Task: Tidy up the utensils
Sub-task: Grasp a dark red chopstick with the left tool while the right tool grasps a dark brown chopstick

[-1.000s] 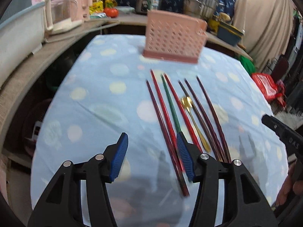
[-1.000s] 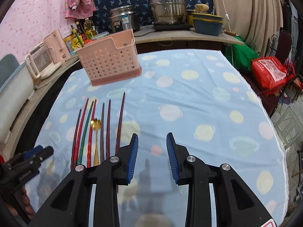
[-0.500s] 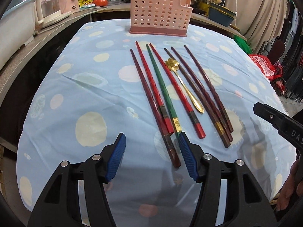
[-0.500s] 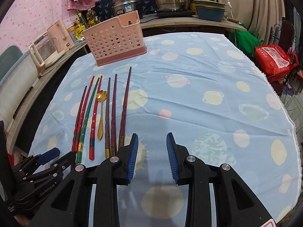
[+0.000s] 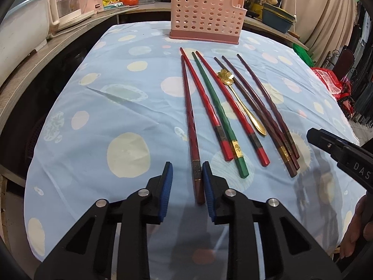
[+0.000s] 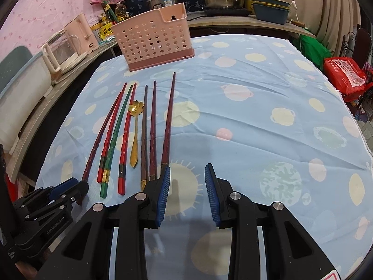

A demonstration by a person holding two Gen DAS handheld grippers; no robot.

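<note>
On the tabletop (image 5: 93,121), draped in a pale blue spotted cloth, seven chopsticks and a gold flower-bowled spoon (image 5: 242,102) are laid side by side in the left wrist view, their tips pointed toward a pink perforated utensil caddy (image 5: 206,15) that stands upright at the far edge. The left tongs (image 5: 187,179) are seen apart, and the butt end of the leftmost dark red chopstick (image 5: 190,121) lies between the blue pads, close against the right-hand pad; whether it is touched cannot be told. Next to it lie a red chopstick (image 5: 205,102), a green chopstick (image 5: 218,109) with a gold band, a second red one, then the spoon and three dark brown chopsticks (image 5: 261,100). Part of the other tool is seen at the right edge. Beyond the caddy, a pink kettle (image 5: 67,0), oil bottles and steel pots are ranged on a counter.

In the right wrist view, the right tongs (image 6: 187,175) are held apart over bare cloth, nothing between the pads; the left-hand pad lies just beside the butt of the rightmost dark brown chopstick (image 6: 168,121). The left tool is seen at the lower left, at the near end of the row. The caddy (image 6: 153,39) stands behind the row, nothing visible inside it, and a red bag (image 6: 345,77) lies off the tabletop at the right.
</note>
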